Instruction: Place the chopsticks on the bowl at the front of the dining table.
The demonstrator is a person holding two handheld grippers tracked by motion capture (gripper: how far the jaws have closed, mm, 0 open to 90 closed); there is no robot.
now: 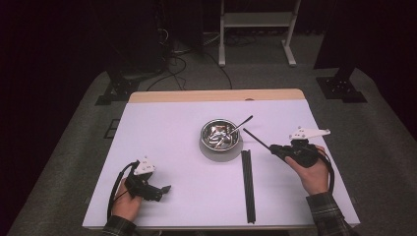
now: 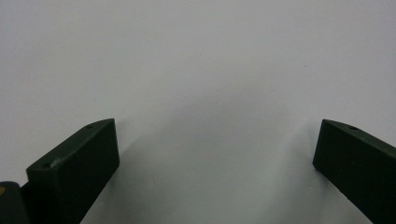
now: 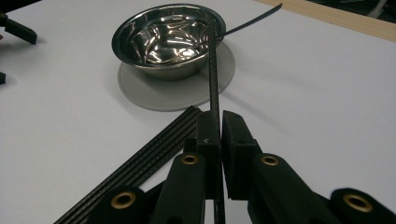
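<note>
A shiny steel bowl stands on a grey round mat mid-table. A thin tapered strip or handle leans out over its far rim. My right gripper is shut on a thin black ribbed strip, whose tip points at the bowl's right side. Several more black strips lie bundled on the table just left of that gripper. My left gripper rests open over bare tabletop at the near left, jaws wide apart and empty.
The white table cover has a wooden edge at the far side. Beyond it are a white stand's legs and cables on the floor. The bundled strips reach almost to the table's near edge.
</note>
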